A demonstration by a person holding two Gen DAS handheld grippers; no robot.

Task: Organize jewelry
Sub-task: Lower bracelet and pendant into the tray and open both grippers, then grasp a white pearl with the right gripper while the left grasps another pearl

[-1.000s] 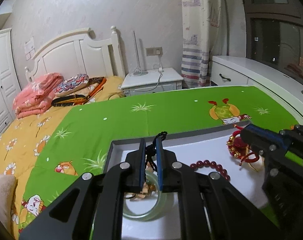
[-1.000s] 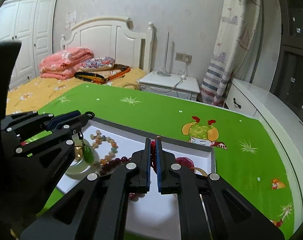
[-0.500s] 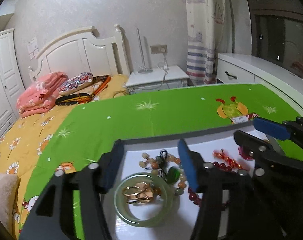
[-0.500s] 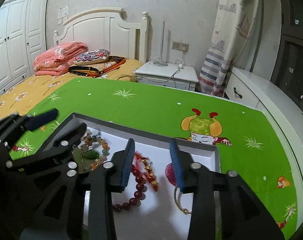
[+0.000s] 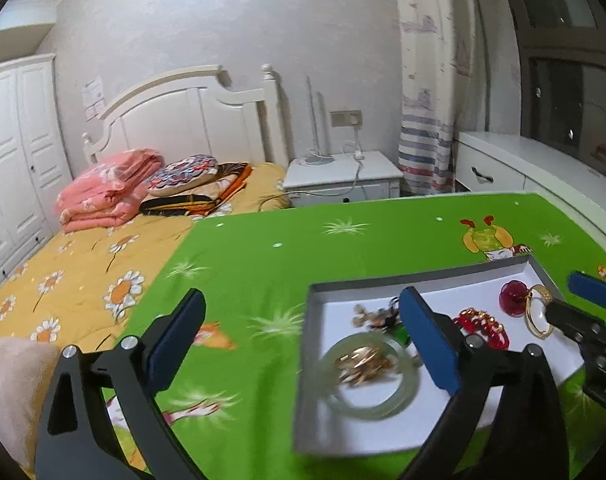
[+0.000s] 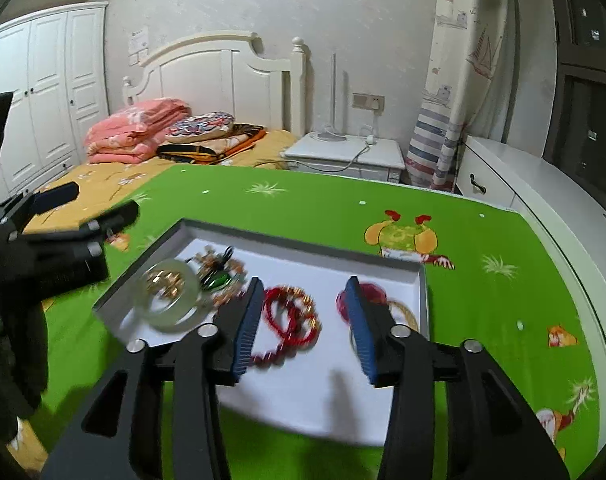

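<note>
both held wide apart and empty: right hand-held black gripper [image 6: 303, 320] poised directly over red bead bracelet [image 6: 291, 314] mid-tray in shallow grey-rimmed white tray [image 6: 303, 246], clearly nearer than left hand-held black gripper [image 5: 303, 336], offset beyond tray's left edge beside pale green jade bangle [image 5: 373, 376].

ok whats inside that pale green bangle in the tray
A small heap of gold-coloured pieces lies inside the pale green bangle, on the tray floor. Blur hides what they are. The left gripper's finger covers the bangle's right edge.
</note>
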